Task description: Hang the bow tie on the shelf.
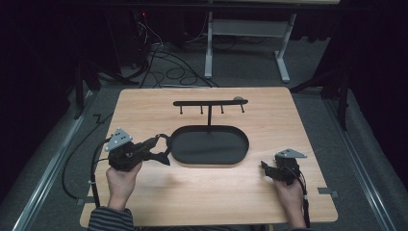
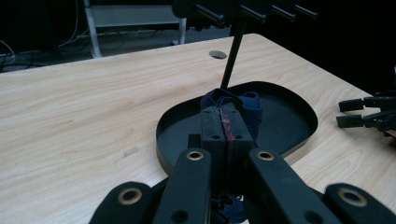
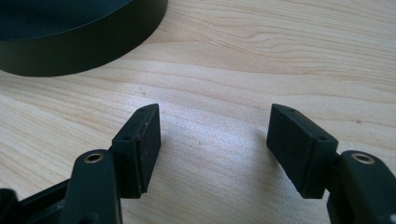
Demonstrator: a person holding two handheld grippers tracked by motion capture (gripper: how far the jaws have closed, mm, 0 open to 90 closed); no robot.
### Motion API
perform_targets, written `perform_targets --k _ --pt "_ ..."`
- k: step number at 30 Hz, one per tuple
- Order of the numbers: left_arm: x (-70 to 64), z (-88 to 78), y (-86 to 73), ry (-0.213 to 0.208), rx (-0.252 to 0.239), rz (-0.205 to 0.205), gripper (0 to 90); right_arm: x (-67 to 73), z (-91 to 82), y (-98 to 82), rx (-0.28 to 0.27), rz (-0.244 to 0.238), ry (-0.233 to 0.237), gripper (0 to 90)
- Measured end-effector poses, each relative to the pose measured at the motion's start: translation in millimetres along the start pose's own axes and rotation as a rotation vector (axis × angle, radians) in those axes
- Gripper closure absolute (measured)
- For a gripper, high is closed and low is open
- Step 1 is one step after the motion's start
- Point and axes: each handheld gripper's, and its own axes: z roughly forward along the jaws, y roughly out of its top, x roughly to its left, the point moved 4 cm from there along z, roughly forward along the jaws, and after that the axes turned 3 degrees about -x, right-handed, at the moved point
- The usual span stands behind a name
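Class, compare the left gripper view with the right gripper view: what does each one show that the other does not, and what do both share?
Left gripper view: its tool shut on a dark blue strap, the stand's post with pegs, and the other tool farther off. Right gripper view: its own tool open, with bare wood between the jaws. Both: the wooden table and the black oval tray.

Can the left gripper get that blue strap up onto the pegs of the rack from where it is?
Probably yes: the left gripper, shut on the blue strap, sits at the tray rim, and nothing stands between it and the peg rack.
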Motion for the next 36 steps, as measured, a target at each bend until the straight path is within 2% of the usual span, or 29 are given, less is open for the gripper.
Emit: perform_targets --k 8,14,20,26,36 --pt "-5.4 8.5 11.8 -0.016 0.006 0.023 89.7 0.0 0.0 0.0 0.000 0.001 0.000 36.8" --pt "-8.9 14.0 17.8 -0.013 0.021 0.040 89.6 -0.1 -0.1 0.0 0.000 0.003 0.001 36.8" --pt "-11.8 17.5 24.3 -0.013 0.027 0.042 89.6 0.4 -0.2 0.0 0.001 0.001 0.004 36.7" --pt "-8.3 27.1 35.4 0.004 0.035 0.035 89.6 0.7 -0.1 0.0 0.000 -0.007 0.009 36.7" --pt "-14.5 39.6 48.7 -0.001 0.022 0.058 89.6 0.6 -0.2 -0.1 0.000 0.001 0.006 37.0"
